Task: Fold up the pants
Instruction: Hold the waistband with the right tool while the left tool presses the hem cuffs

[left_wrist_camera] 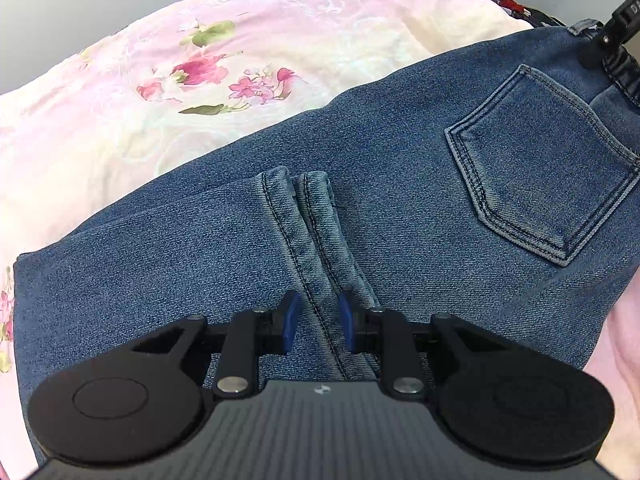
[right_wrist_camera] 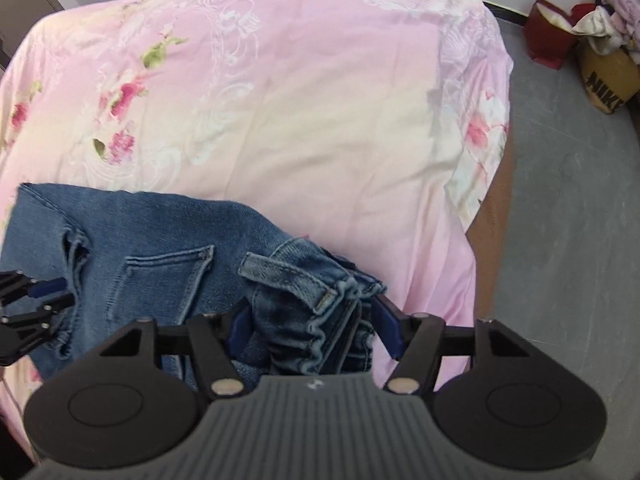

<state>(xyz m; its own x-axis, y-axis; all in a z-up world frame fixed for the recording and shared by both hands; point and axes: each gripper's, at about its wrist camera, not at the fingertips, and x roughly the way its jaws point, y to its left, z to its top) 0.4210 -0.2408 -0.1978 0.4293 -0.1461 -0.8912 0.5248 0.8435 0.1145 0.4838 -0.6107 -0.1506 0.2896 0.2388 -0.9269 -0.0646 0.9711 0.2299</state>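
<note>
Denim pants [left_wrist_camera: 400, 184] are seen lying on a bed covered by a pink floral bedsheet [left_wrist_camera: 168, 92], already doubled so that the two stitched leg hems [left_wrist_camera: 304, 216] rest on top of the seat, just beside the back pocket [left_wrist_camera: 544, 184]. The hems are straddled by the left gripper [left_wrist_camera: 318, 324]: its blue pads stand a little apart, one on each side of the hem edges, and no cloth is visibly clamped, so it is judged to be spread rather than pinching. At the other end, the bunched waistband [right_wrist_camera: 320, 320] with its belt loop [right_wrist_camera: 286, 274] is held between the blue pads of the right gripper [right_wrist_camera: 316, 322], and it appears to be pinched and lifted slightly off the sheet. The long axis of the folded pants is seen to run from the fold under the left gripper toward the waistband under the right, across the near edge of the bed. The waistband end is therefore nearer the right hand, and the hems nearer the left. A further fold would be judged to turn on carrying the waistband along that axis toward the left gripper. Beyond the bed, a grey floor [right_wrist_camera: 568, 184] and a heap of clothes [right_wrist_camera: 600, 24] are shown.
</note>
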